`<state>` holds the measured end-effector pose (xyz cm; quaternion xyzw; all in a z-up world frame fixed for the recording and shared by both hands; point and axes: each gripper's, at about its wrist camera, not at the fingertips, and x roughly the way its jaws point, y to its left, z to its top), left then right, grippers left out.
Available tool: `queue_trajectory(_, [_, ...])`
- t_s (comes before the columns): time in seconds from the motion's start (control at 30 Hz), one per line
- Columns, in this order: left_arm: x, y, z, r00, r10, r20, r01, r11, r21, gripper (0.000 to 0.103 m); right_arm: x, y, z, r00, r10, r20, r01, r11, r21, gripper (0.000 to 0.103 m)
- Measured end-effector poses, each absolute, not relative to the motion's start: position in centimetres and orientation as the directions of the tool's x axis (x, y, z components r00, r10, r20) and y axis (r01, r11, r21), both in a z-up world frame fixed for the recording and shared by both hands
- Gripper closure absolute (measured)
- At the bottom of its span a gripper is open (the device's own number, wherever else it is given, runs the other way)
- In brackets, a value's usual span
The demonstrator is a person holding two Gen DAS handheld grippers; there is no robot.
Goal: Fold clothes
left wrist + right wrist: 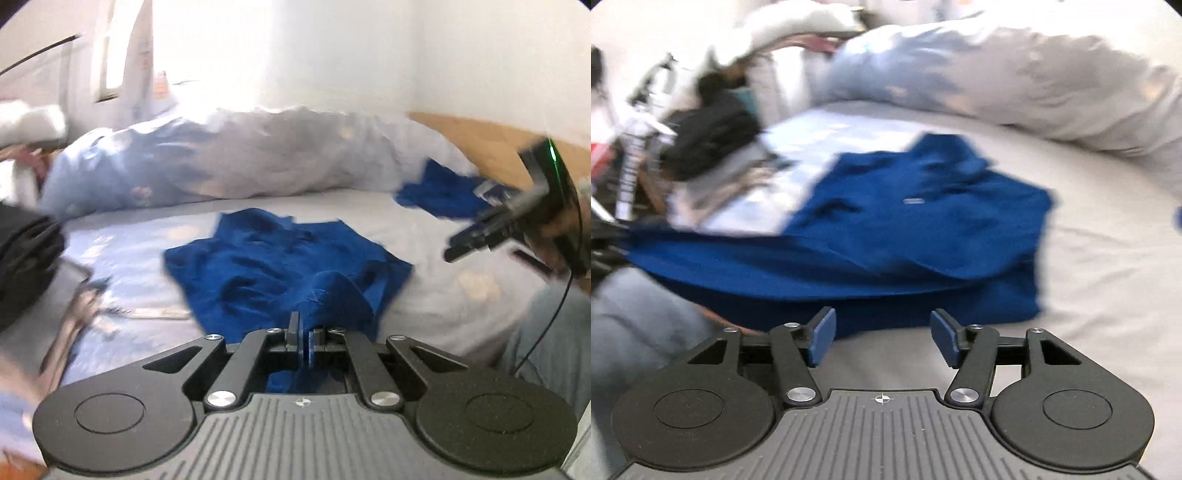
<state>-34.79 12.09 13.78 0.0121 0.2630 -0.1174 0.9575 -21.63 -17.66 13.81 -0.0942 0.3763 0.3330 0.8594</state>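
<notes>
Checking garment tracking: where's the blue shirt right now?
The blue shirt lies crumpled mid-bed, before the bunched duvet; its near edge is pinched in the left tongs.

A shirt [923,218] lies on the bed [1100,266], a duvet [1015,70] heaped behind it, a bag [709,136] at the bed's left edge.
</notes>
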Motion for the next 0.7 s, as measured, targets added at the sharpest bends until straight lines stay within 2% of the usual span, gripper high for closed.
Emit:
queue_trajectory(0.17, [-34.5, 13.7, 13.9, 0.835, -0.175, -0.521, 0.144, 0.984, -0.1, 0.097, -20.1, -16.8, 11.9, 0.654, 0.338, -0.677, -0.649, 0.711, -0.271, 0.039])
queue_trajectory(0.2, [-34.4, 13.9, 13.9, 0.839, -0.167, -0.517, 0.126, 0.985, -0.114, 0.097, -19.8, -16.3, 10.6, 0.683, 0.315, -0.659, -0.656, 0.662, -0.363, 0.039])
queue_trajectory(0.27, [-34.3, 14.5, 14.0, 0.847, -0.151, -0.51, 0.09, 0.986, -0.143, 0.097, -19.0, -15.3, 9.1, 0.697, 0.308, -0.648, -0.679, 0.575, -0.456, 0.039])
queue_trajectory(0.47, [-33.6, 16.6, 14.0, 0.859, -0.101, -0.501, -0.03, 0.969, -0.246, 0.097, -16.5, -13.1, 5.1, 0.705, 0.316, -0.635, -0.709, 0.34, -0.618, 0.039])
queue_trajectory(0.57, [-33.0, 17.7, 13.7, 0.856, -0.08, -0.511, -0.086, 0.952, -0.293, 0.097, -16.1, -11.9, 4.0, 0.7, 0.306, -0.645, -0.713, 0.248, -0.656, 0.04])
queue_trajectory(0.7, [-32.4, 18.2, 13.5, 0.85, -0.064, -0.523, -0.112, 0.948, -0.297, 0.097, -15.7, -11.2, 1.5, 0.681, 0.297, -0.669, -0.722, 0.12, -0.681, 0.041])
